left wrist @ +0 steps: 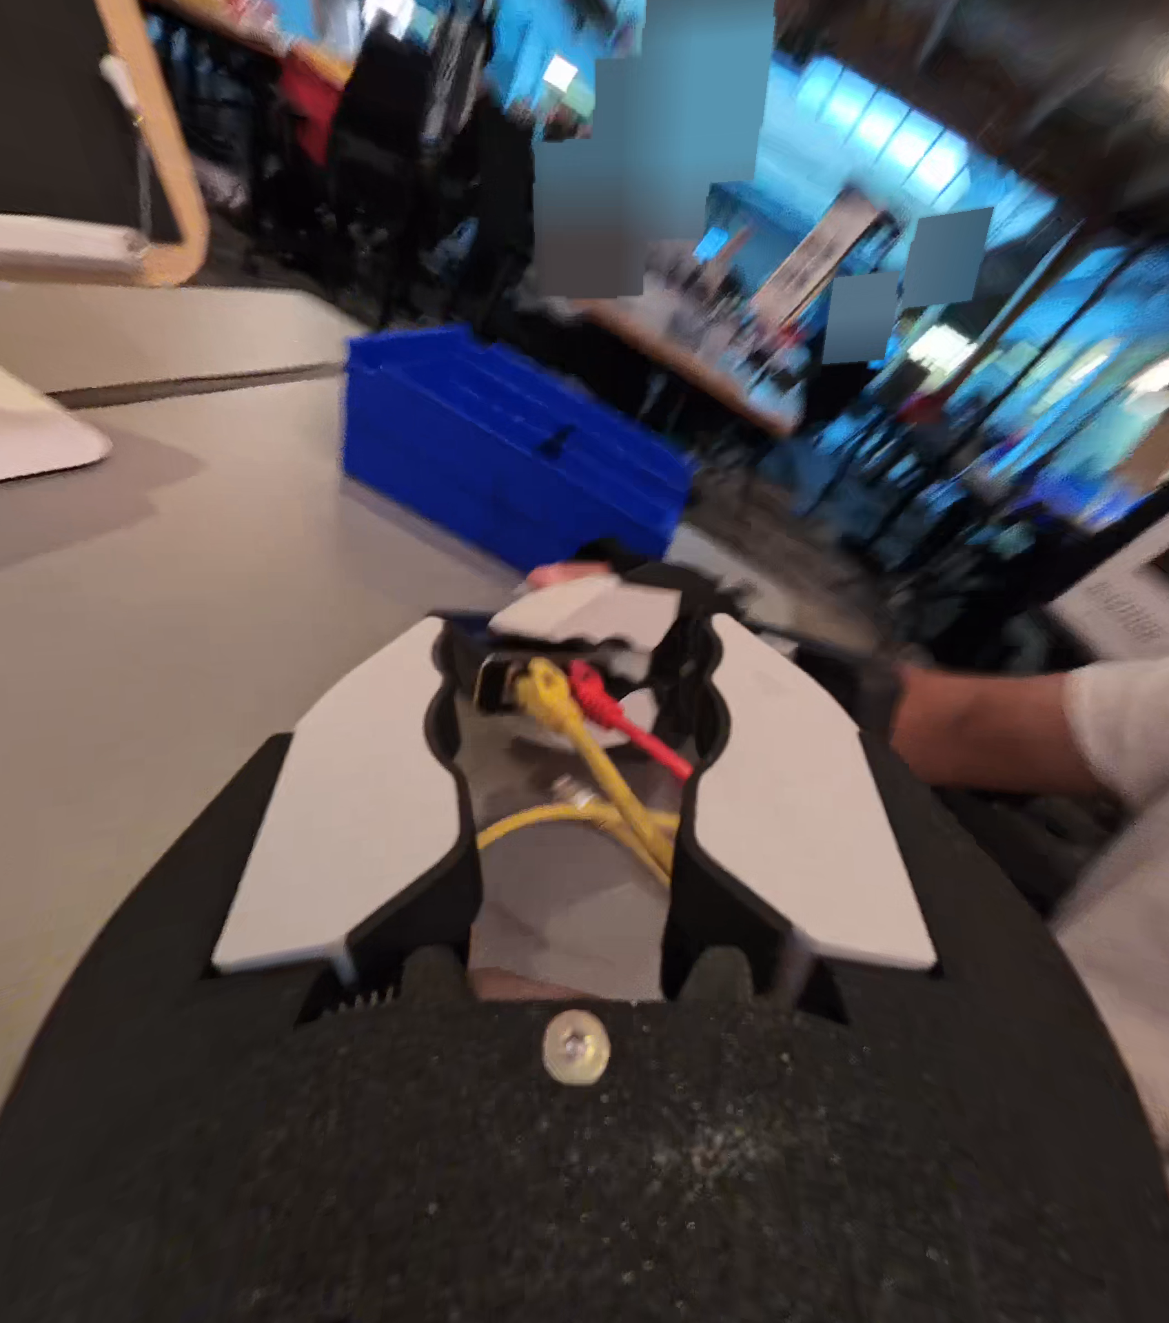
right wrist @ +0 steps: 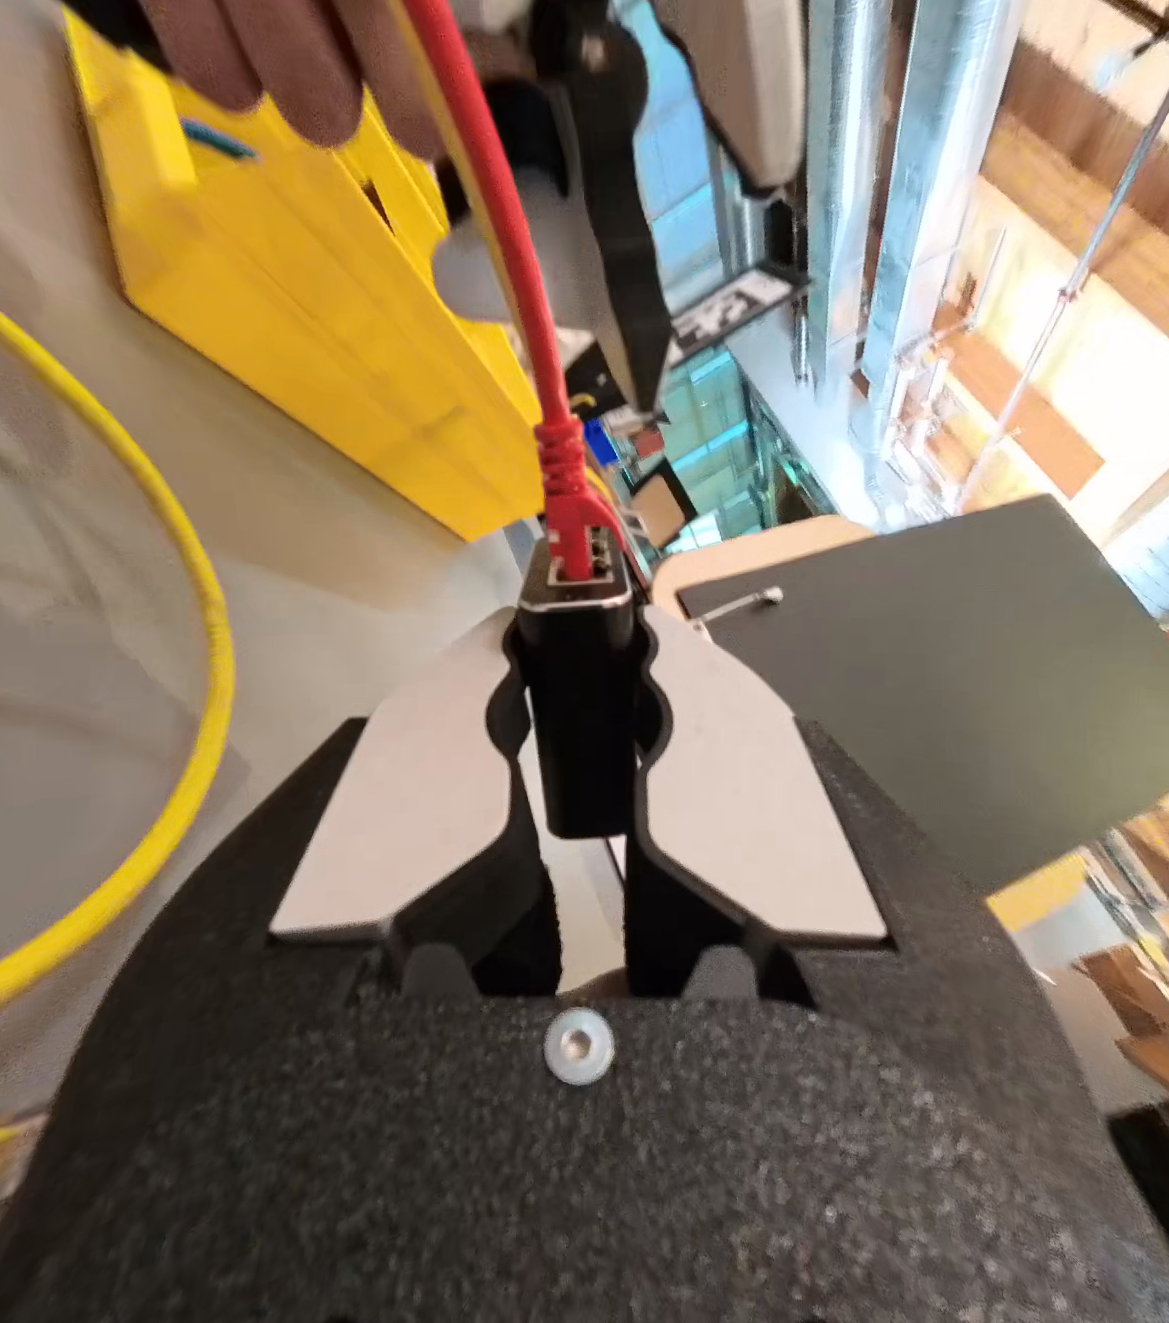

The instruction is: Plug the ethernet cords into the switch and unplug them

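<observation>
Right gripper point(right wrist: 578, 723) clamps the black switch point(right wrist: 578, 687) — rigid, light; red cord point(right wrist: 496, 215) and yellow cord point(left wrist: 553, 705) plugged in. Left gripper point(left wrist: 578, 705) open, empty. Cords limp — pinch the plug boot.

Bright indoor light; both views motion-blurred, backgrounds smeared, edges bent by wide-angle distortion.

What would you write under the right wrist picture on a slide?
Right gripper clamps the black switch upright, with the red ethernet cord plugged into it.
</observation>
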